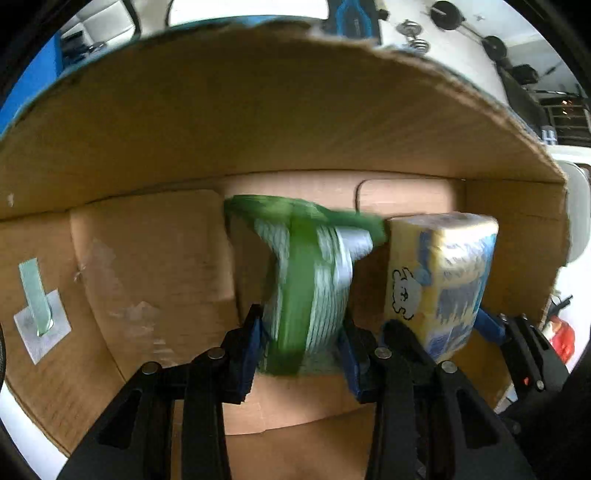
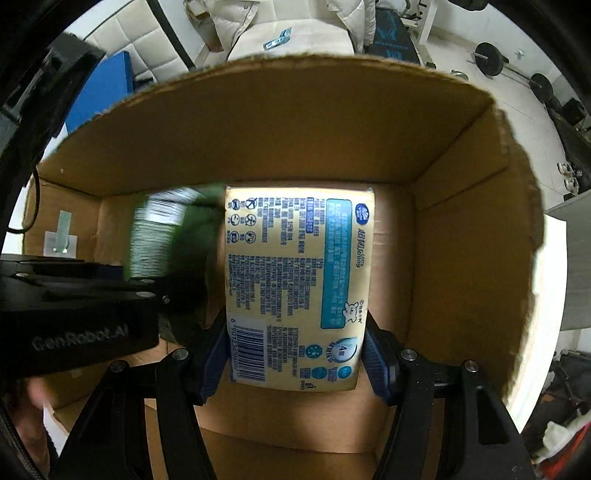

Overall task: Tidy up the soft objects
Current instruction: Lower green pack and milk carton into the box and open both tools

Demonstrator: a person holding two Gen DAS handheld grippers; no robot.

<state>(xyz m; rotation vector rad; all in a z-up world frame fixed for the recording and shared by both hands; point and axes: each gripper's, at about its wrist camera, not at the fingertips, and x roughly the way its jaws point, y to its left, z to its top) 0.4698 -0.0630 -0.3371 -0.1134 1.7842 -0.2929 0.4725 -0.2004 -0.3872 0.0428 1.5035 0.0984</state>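
My left gripper is shut on a green and white soft pack, blurred, held inside an open cardboard box. My right gripper is shut on a yellow and blue tissue pack with printed text and a barcode, also inside the box. In the left wrist view the tissue pack sits just right of the green pack, with the right gripper's fingers around it. In the right wrist view the green pack is to the left, behind the left gripper's black body.
The box floor has a taped label at left. Box walls rise at the back and right. Beyond the box are white cushions, a blue panel and barbell weights.
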